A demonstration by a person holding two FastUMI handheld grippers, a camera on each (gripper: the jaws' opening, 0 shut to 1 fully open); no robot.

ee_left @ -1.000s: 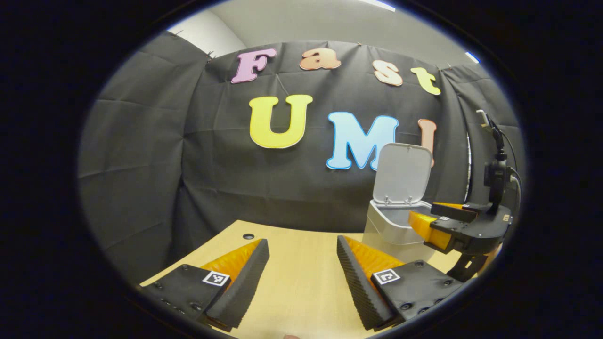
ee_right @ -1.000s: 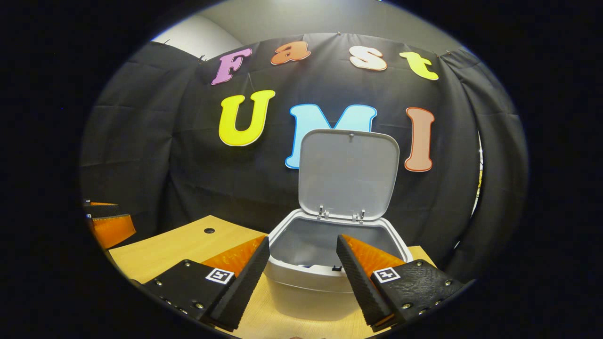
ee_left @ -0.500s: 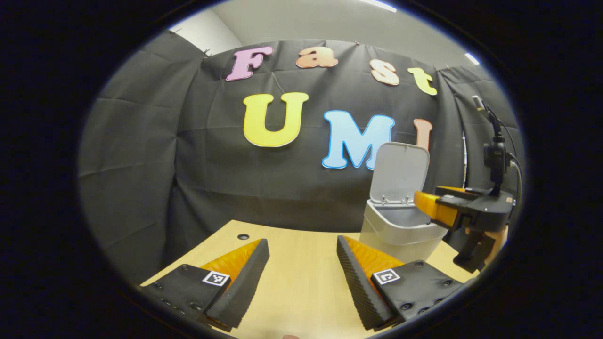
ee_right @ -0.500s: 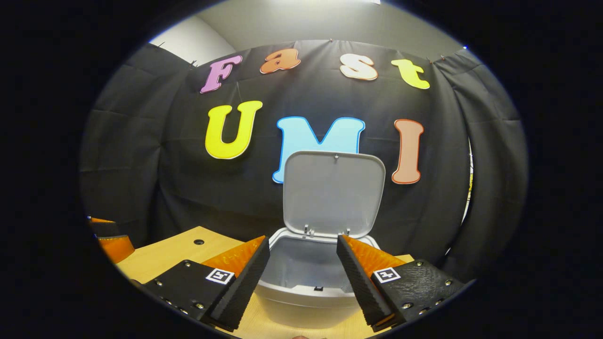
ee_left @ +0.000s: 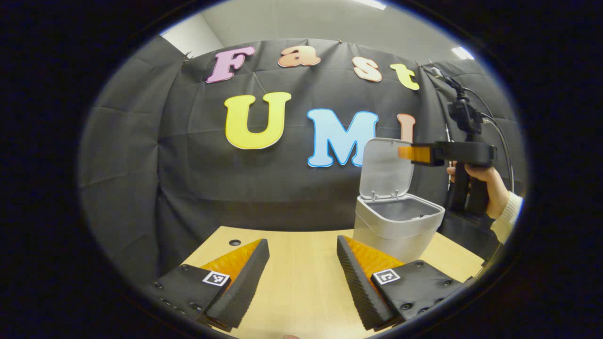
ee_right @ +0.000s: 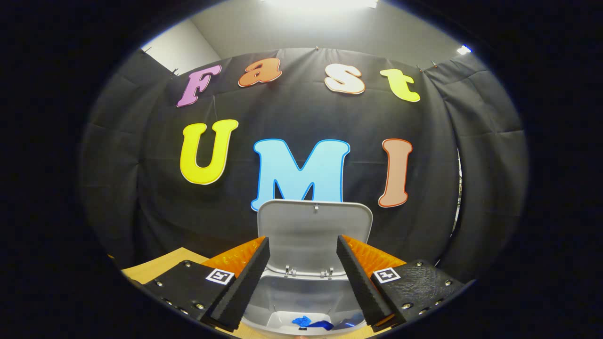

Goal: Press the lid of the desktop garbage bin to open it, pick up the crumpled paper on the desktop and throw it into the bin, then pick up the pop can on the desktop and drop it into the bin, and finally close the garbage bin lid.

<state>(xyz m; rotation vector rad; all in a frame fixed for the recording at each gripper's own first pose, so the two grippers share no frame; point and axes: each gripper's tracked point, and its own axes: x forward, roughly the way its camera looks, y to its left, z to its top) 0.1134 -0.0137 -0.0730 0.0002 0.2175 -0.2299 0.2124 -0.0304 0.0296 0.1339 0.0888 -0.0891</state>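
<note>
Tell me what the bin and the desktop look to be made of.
Bin: probably moulded plastic, going by its smooth matte grey walls, rounded corners and thin hinged lid. Desktop: pale wood-look surface with faint grain and a dull sheen, possibly laminate.

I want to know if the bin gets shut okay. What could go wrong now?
The lid stands upright and the right gripper is open in front of it, raised near its top edge. A push there might slip off, or tip the light bin backward. The bin sits near the desk's far edge, so a hard shove could slide it off. The left gripper hovers open over the desk, not steadying the bin.
</note>
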